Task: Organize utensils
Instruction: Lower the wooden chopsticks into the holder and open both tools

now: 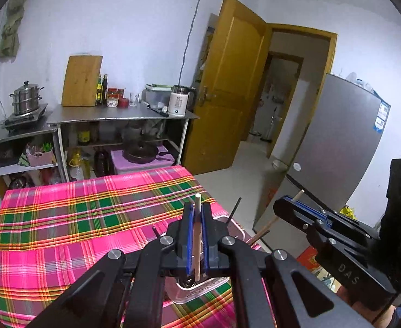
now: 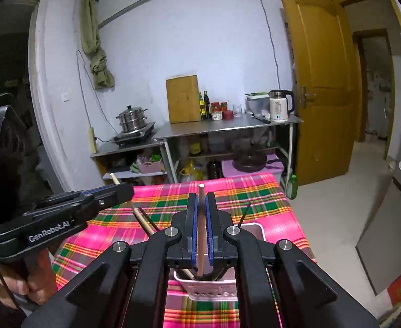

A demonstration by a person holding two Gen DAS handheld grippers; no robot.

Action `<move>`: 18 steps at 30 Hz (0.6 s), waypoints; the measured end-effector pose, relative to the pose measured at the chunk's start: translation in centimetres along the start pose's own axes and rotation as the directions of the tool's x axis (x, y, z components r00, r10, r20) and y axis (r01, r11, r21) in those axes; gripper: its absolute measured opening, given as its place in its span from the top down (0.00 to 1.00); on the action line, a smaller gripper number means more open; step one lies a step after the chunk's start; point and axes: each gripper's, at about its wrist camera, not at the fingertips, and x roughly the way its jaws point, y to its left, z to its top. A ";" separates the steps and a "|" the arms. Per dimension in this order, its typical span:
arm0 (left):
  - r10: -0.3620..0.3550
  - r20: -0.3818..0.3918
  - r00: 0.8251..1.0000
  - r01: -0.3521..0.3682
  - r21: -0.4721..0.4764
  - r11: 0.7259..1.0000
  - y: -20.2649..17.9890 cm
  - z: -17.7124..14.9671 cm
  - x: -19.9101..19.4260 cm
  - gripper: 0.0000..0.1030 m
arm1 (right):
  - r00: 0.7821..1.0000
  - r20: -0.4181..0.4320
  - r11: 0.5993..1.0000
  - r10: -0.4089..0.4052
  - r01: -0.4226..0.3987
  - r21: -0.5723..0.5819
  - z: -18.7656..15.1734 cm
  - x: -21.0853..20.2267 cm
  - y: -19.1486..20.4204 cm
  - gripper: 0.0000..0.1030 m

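**Onlooker 1:** Fingers on the left gripper [image 1: 197,235] are pinched on a pale chopstick [image 1: 198,218]. It runs along the fingers, its blunt tip poking out past them, its other end pointing down toward the holder [image 1: 200,291].

**Onlooker 2:** And the other hand?

**Onlooker 1:** Much the same. The right gripper [image 2: 201,235] is closed on a second chopstick [image 2: 201,205], also lying along its fingers, tip beyond them. Its lower end reaches the holder's [image 2: 214,292] mouth, where other sticks already stand.

**Onlooker 2:** Where is the holder relative to both?

**Onlooker 1:** Directly under each pair of fingers, on the plaid cloth [image 1: 63,232], near the table's right edge. It is a pale pink perforated tub. A few dark and wooden sticks lean out of it at angles.

**Onlooker 2:** Which hand is nearer?

**Onlooker 1:** Hard to call. Both hover over it, side by side, the left one to the left. The right chopstick seems to sit lower, its end at or inside the rim; I cannot tell whether the left one has reached the rim.

**Onlooker 2:** So what does the next move depend on?

**Onlooker 1:** I would say on keeping each stick steep and lengthwise over the opening, so it drops in rather than catching the rim or the leaning sticks.
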 end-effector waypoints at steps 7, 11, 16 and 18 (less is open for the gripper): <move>0.016 -0.029 0.999 -0.015 0.020 1.000 0.2 -1.2 2.6 0.95 | 1.000 -0.031 1.000 -0.002 0.002 0.000 -1.3 2.4 -0.5 0.95; 0.011 -0.039 0.999 -0.010 0.027 1.000 0.3 -1.6 3.6 0.95 | 0.999 -0.044 1.000 -0.003 0.002 -0.008 -2.0 3.3 -0.6 0.95; 0.005 -0.061 0.998 -0.003 0.037 0.999 0.4 -2.3 4.5 0.95 | 0.998 -0.070 1.000 -0.003 0.002 -0.018 -2.6 4.6 -0.5 0.95; 0.003 -0.072 0.997 0.000 0.040 0.999 0.4 -2.6 4.8 0.95 | 0.997 -0.083 1.000 -0.002 0.000 -0.018 -2.8 5.2 -0.6 0.95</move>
